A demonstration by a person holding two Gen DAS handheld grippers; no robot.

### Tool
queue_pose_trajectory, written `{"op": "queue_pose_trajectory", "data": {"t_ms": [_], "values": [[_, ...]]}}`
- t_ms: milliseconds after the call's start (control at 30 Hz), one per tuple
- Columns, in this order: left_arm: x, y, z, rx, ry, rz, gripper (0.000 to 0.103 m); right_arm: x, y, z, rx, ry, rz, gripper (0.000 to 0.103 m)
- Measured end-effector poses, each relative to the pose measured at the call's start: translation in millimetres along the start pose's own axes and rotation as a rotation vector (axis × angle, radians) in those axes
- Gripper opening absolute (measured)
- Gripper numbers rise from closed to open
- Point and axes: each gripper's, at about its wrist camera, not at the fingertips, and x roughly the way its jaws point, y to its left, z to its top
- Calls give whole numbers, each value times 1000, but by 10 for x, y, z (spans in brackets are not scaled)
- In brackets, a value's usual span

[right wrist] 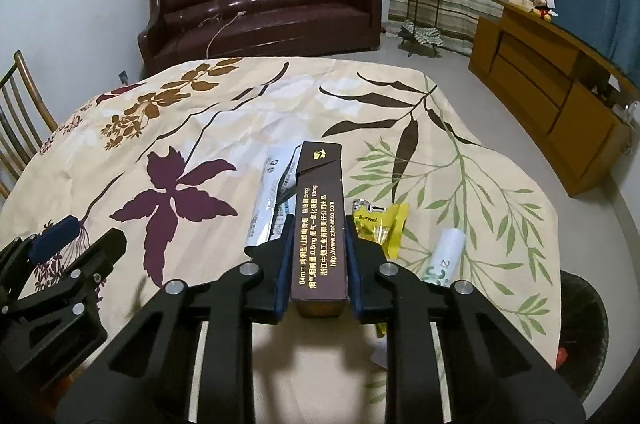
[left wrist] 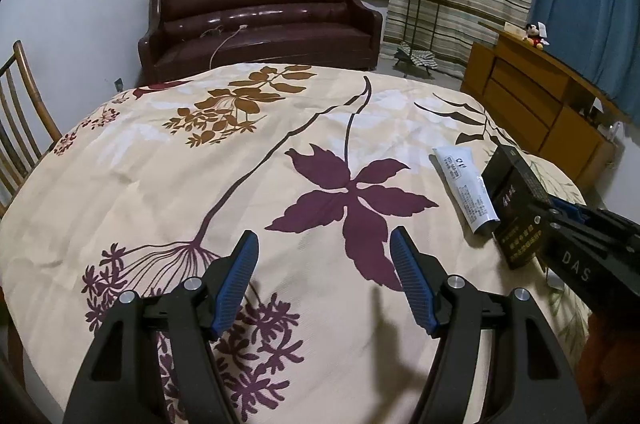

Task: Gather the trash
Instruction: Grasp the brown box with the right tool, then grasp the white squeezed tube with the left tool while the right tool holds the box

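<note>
A dark brown cigarette box point(right wrist: 322, 183) sits between the blue pads of my right gripper point(right wrist: 320, 220), which is shut on its two long sides just above the floral tablecloth point(right wrist: 200, 127). Left of the box a white tube point(right wrist: 266, 199) lies flat. On the box's right lie a yellow wrapper point(right wrist: 380, 224) and a white roll point(right wrist: 450, 256). My left gripper point(left wrist: 324, 236) stands open over the purple leaf print, with nothing between its fingers. In the left wrist view the box point(left wrist: 516, 207) and the tube point(left wrist: 466, 191) are at the right, with the right gripper point(left wrist: 560, 220) behind the box.
A dark round bin point(right wrist: 584, 320) stands below the table's right edge. Beyond the table are a brown leather sofa point(left wrist: 260, 19), a wooden cabinet point(left wrist: 536, 103) and a plant stand point(left wrist: 424, 7). A wooden chair point(left wrist: 20, 119) stands at the left edge.
</note>
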Motion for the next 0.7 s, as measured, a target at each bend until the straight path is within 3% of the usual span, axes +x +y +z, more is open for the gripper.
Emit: {"op": "queue_pose_trajectory", "data": {"t_ms": [300,700], "values": [[39,-136,51,12,1,-24,67,-187,-107,106,20,-54,2,22],[136,-574,104,70,12,-64,67,-348,-699,99,76,-86,-92,22]]}}
